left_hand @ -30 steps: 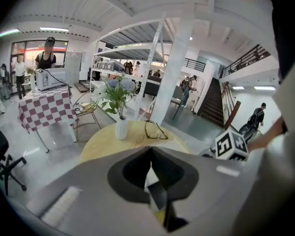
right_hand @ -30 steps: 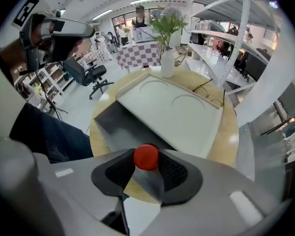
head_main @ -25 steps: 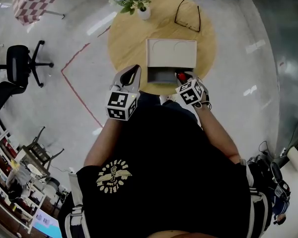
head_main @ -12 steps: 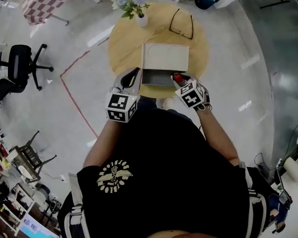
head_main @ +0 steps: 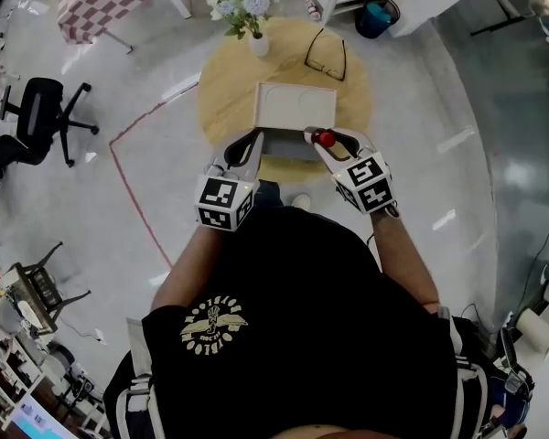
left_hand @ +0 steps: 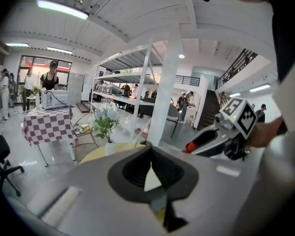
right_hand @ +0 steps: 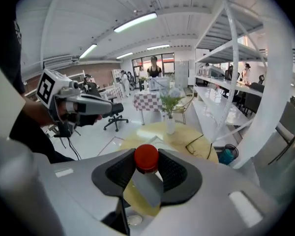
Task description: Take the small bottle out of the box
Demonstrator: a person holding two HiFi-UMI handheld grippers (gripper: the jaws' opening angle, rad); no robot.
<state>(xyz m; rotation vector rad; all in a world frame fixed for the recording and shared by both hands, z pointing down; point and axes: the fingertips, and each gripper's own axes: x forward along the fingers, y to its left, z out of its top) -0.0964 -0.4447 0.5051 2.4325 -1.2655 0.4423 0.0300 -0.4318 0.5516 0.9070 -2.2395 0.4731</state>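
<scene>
1. The right hand-held gripper (right_hand: 146, 152) grips the small bottle (right_hand: 146, 160), its jaws pressed on either side just under the red cap.
2. The bottle is lifted out of the box (head_main: 296, 108) and held over the box's near right corner.
3. The box lies open on the round wooden worktop (head_main: 221, 73), its pale lid folded back.
4. The left hand-held gripper (left_hand: 150, 149) has its jaws closed together on nothing, beside the box's near left corner.
5. A flower vase (head_main: 258, 44) and glasses (head_main: 325, 55) sit on the far side.

No print is legible; the yellow emblem (head_main: 214, 319) on the shirt (head_main: 339, 337) is too small.
</scene>
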